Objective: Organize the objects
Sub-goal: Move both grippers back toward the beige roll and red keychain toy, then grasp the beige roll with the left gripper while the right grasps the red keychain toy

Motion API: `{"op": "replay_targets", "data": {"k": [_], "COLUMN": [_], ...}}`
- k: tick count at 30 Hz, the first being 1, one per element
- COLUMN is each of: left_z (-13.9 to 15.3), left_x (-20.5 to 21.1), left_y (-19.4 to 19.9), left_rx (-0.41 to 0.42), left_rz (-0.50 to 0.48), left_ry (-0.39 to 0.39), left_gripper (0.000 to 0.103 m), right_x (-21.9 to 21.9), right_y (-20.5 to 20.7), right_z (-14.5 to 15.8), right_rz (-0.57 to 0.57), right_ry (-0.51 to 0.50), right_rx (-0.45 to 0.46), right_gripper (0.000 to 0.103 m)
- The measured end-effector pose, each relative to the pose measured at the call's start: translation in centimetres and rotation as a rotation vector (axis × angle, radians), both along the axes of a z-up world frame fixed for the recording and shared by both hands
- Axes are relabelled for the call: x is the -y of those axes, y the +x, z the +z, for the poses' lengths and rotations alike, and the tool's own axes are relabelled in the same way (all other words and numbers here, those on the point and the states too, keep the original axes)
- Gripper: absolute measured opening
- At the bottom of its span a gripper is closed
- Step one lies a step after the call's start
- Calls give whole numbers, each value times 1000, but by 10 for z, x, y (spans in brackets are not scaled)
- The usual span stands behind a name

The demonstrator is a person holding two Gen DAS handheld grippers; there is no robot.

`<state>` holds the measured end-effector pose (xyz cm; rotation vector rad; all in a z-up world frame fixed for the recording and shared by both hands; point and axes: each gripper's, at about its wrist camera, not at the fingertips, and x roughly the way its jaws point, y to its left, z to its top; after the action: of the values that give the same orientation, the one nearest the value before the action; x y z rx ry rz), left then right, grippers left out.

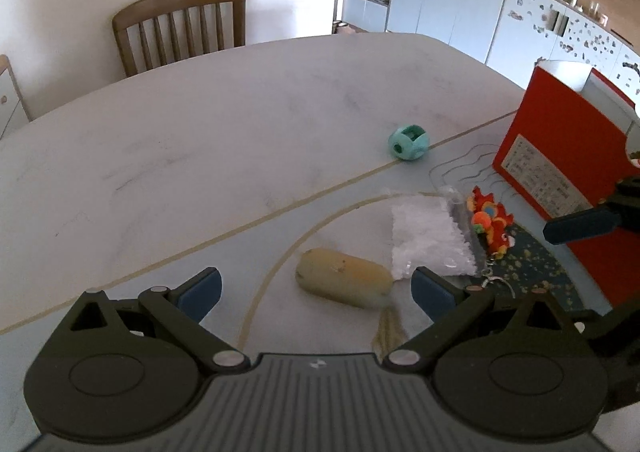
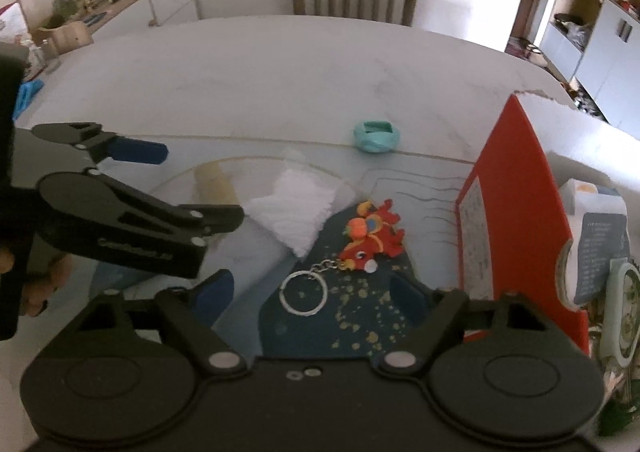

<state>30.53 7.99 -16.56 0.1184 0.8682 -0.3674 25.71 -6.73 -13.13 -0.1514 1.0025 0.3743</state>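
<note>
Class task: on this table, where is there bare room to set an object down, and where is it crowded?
Bare: the pale table between the wooden chair and the teal toy. Crowded: the near right, where tan cylinder, white packet and dragon keychain cluster beside the red box.

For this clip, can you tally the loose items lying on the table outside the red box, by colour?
Teal: 1, the round teal toy
Tan: 1, the tan cylinder
White/clear: 1, the white plastic packet
Red-orange: 1, the dragon keychain
Total: 4
The red box stands at the right; its contents are not counted. Both the left tool and the right tool are open and empty.
</note>
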Motion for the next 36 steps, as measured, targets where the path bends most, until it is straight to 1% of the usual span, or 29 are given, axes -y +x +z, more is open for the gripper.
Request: {"op": "replay_targets", "data": {"k": [6,10,14,16,18,20,21,22,23,24,25,26,28,30,31,32,33,34,35,36], "left_z": [-5,-6,-6,-6,-6,-5,-4,-4,-3,-3,-3,-3,-3,-3,-3,-3,-3,-2,-2,-2], "left_x": [-3,-2,0,0,0,0,0,0,1,2,3,3,4,3,3,3,2,2,2,2], "left_y": [3,1,-3,-4,-5,-5,-5,-5,-5,-5,-5,-6,-6,-5,-5,-5,-6,-7,-7,-7], "left_rx": [12,27,54,60,75,82,83,85,86,88,89,91,92,89,87,86,85,84,82,79], "left_rz": [-8,-34,-65,-69,-71,-83,-86,-91,-99,-106,-112,-118,-119,-115,-110,-106,-104,-99,-95,-90], "left_ry": [-17,-20,-6,-7,3,-1,-3,-5,-9,-9,-8,-11,-10,-17,-18,-17,-17,-17,-18,-17], "left_gripper": [102,100,93,90,83,73,69,64,59,58,54,51,51,51,51,51,51,51,51,51], "right_x": [1,4,5,5,4,4,3,4,4,4,4,3,3,2,2,1,0,-1,-1,-1], "right_y": [9,17,19,20,22,25,25,25,26,27,27,28,28,28,28,28,27,26,24,23], "right_z": [-7,-12,-15,-18,-19,-21,-21,-21,-20,-20,-19,-19,-19,-19,-18,-18,-18,-18,-18,-17], "right_rz": [-25,-46,-51,-52,-52,-52,-50,-50,-46,-43,-39,-35,-23,-16,-11,-4,4,11,19,26], "right_ry": [6,16,20,21,21,23,22,19,16,16,18,18,13,11,11,8,0,-10,-13,-12], "right_rx": [2,-7,-14,-19,-14,-12,-10,-4,0,4,6,7,10,18,19,20,23,25,25,21], "right_gripper": [83,82,80,77,76,76,72,69,64,61,54,49,44,32,30,25,24,20,13,11]}}
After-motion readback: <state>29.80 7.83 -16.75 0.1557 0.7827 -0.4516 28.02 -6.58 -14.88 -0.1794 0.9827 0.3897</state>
